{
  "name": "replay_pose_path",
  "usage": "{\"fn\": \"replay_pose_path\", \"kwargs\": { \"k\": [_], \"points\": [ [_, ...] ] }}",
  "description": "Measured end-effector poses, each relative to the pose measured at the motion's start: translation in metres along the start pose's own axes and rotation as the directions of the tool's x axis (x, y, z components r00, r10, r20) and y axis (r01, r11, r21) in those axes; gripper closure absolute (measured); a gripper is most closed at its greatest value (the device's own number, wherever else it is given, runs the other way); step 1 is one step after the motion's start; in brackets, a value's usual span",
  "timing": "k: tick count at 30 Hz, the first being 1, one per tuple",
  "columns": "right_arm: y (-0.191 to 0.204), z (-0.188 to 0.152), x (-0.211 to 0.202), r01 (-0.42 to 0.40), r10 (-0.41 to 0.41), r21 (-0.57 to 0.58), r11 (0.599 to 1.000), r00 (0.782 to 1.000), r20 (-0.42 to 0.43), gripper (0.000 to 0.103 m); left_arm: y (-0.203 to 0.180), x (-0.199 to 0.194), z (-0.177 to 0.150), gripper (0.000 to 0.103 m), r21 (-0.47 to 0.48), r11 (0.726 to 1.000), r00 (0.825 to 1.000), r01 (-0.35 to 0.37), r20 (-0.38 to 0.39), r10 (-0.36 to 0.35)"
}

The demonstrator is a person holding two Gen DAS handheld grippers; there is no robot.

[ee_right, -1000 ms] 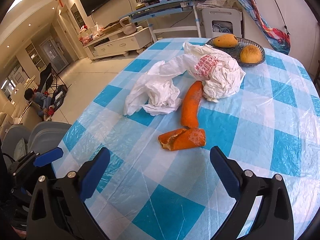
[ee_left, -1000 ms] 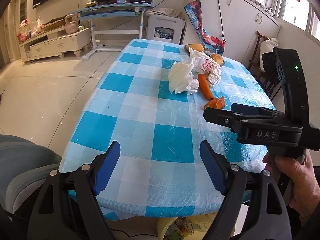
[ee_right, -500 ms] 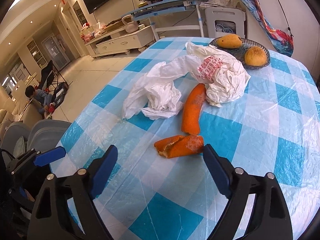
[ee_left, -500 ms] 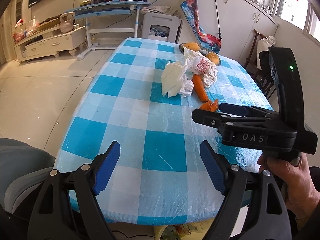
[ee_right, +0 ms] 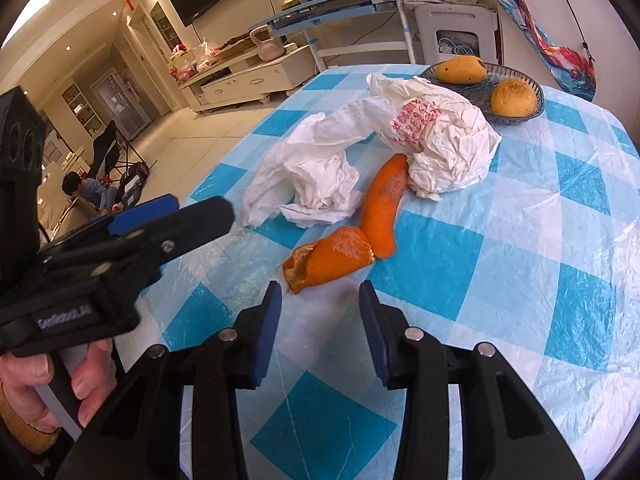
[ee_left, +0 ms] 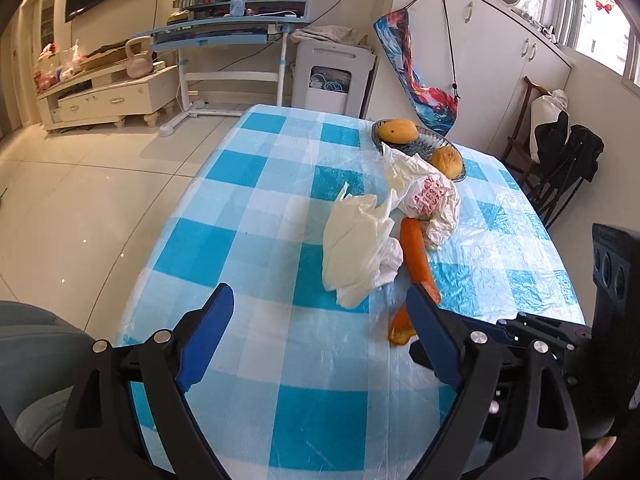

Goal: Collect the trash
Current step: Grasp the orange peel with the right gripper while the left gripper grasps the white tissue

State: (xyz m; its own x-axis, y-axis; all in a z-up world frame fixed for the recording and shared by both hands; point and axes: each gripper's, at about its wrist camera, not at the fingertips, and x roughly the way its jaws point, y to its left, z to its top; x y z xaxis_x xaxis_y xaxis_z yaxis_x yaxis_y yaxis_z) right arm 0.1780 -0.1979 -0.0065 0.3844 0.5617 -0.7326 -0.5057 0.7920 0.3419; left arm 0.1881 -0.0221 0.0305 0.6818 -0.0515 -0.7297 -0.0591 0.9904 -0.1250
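On the blue-and-white checked table (ee_left: 248, 240) lie a crumpled white bag (ee_left: 360, 252) (ee_right: 312, 176), a white bag with red print (ee_left: 432, 200) (ee_right: 440, 140), a long orange peel (ee_left: 416, 252) (ee_right: 384, 204) and a short curled peel (ee_left: 400, 328) (ee_right: 332, 258). My left gripper (ee_left: 320, 300) (ee_right: 200, 208) is open and its jaws are opening. It hovers just short of the crumpled bag, with nothing between its fingers. My right gripper (ee_right: 320, 294) is closing its jaws just behind the short peel, and nothing is between them. In the left wrist view only its black body (ee_left: 520, 332) shows.
A dark bowl (ee_right: 532, 108) with two yellow-orange fruits stands at the table's far end, behind the printed bag. A grey chair (ee_left: 32, 360) is at the near left edge and a dark chair with clothes (ee_left: 560, 160) at the right. A person (ee_right: 80, 192) sits on the floor far off.
My left gripper has moved forward over the table toward the crumpled bag and its jaws have spread slightly. My right gripper's jaws have narrowed a lot while it stayed near the short peel.
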Motion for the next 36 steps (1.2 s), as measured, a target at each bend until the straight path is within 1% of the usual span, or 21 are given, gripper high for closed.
{"fn": "replay_pose_path", "kwargs": {
  "k": [2,3,6,8,9,10,12,13,16,18,19,20,21,22,26,29,31,32,33,34,36],
  "points": [
    [-0.001,0.002,-0.002,0.006,-0.006,0.003,1.000,1.000,0.021,0.041,-0.005,0.009,0.009,0.017,0.002,1.000,1.000,-0.008,0.002,0.008],
    [-0.002,0.004,-0.002,0.005,-0.005,0.008,1.000,0.999,0.032,0.039,-0.007,0.014,0.013,0.017,0.002,1.000,1.000,-0.014,0.003,0.014],
    [-0.001,0.010,0.003,-0.008,0.008,0.014,1.000,0.999,0.035,0.038,-0.011,0.033,0.026,0.016,0.011,0.999,0.999,-0.031,-0.017,0.031],
    [0.004,0.012,0.006,-0.009,0.009,0.000,1.000,1.000,0.029,0.038,-0.010,0.047,0.032,0.020,0.013,1.000,0.999,-0.020,-0.040,0.021],
    [0.006,0.014,0.009,-0.007,0.007,-0.010,1.000,1.000,0.025,0.038,-0.008,0.054,0.034,0.037,0.005,1.000,0.998,0.002,-0.061,-0.002],
    [0.008,0.015,0.011,-0.006,0.007,-0.019,1.000,1.000,0.021,0.038,-0.006,0.060,0.034,0.058,-0.005,1.000,0.996,0.023,-0.085,-0.024],
    [0.012,0.017,0.015,-0.005,0.006,-0.030,1.000,1.000,0.016,0.038,0.000,0.065,0.033,0.081,-0.027,0.998,0.993,0.058,-0.106,-0.061],
    [0.012,0.019,0.017,-0.005,0.005,-0.033,0.999,1.000,0.014,0.040,0.002,0.063,0.031,0.086,-0.025,0.998,0.993,0.061,-0.096,-0.063],
    [0.012,0.021,0.022,-0.009,0.009,-0.033,0.999,1.000,0.001,0.050,0.012,0.052,0.024,0.094,-0.035,0.996,0.994,0.076,-0.075,-0.079],
    [0.012,0.020,0.025,-0.014,0.013,-0.036,0.999,1.000,-0.008,0.060,0.021,0.040,0.017,0.096,-0.048,0.996,0.995,0.080,-0.060,-0.083],
    [0.013,0.019,0.027,-0.020,0.019,-0.037,0.999,1.000,-0.015,0.071,0.027,0.034,0.013,0.096,-0.057,0.995,0.994,0.087,-0.058,-0.090],
    [0.014,0.019,0.028,-0.024,0.023,-0.040,0.999,0.999,-0.022,0.077,0.032,0.028,0.009,0.097,-0.065,0.994,0.994,0.092,-0.056,-0.096],
    [0.015,0.017,0.028,-0.025,0.024,-0.046,0.999,0.999,-0.025,0.078,0.037,0.022,0.004,0.097,-0.069,0.993,0.994,0.094,-0.053,-0.098],
    [0.016,0.016,0.027,-0.029,0.028,-0.054,0.998,0.999,-0.027,0.082,0.042,0.016,-0.002,0.098,-0.074,0.993,0.993,0.097,-0.054,-0.101],
    [0.021,0.006,0.019,-0.038,0.035,-0.070,0.997,0.999,-0.041,0.083,0.062,-0.006,-0.025,0.098,-0.102,0.988,0.991,0.117,-0.060,-0.123],
    [0.023,-0.003,0.009,-0.038,0.035,-0.070,0.997,0.998,-0.043,0.083,0.069,-0.013,-0.040,0.098,-0.104,0.986,0.986,0.134,-0.088,-0.143],
    [0.023,-0.006,0.004,-0.042,0.040,-0.059,0.997,0.998,-0.039,0.083,0.069,-0.017,-0.049,0.095,-0.085,0.990,0.989,0.108,-0.090,-0.116],
    [0.022,-0.009,0.001,-0.046,0.045,-0.050,0.998,0.998,-0.034,0.083,0.069,-0.018,-0.052,0.091,-0.080,0.992,0.990,0.099,-0.091,-0.106],
    [0.023,-0.012,-0.002,-0.048,0.047,-0.041,0.998,0.998,-0.028,0.083,0.070,-0.019,-0.054,0.077,-0.082,0.993,0.992,0.083,-0.092,-0.090],
    [0.022,-0.015,-0.005,-0.050,0.050,-0.030,0.998,0.999,-0.021,0.083,0.071,-0.019,-0.054,0.056,-0.092,0.994,0.994,0.058,-0.089,-0.066],
    [0.020,-0.018,-0.006,-0.055,0.055,-0.010,0.998,0.998,-0.016,0.083,0.072,-0.022,-0.052,0.037,-0.111,0.994,0.998,0.012,-0.060,-0.019]
  ]
}}
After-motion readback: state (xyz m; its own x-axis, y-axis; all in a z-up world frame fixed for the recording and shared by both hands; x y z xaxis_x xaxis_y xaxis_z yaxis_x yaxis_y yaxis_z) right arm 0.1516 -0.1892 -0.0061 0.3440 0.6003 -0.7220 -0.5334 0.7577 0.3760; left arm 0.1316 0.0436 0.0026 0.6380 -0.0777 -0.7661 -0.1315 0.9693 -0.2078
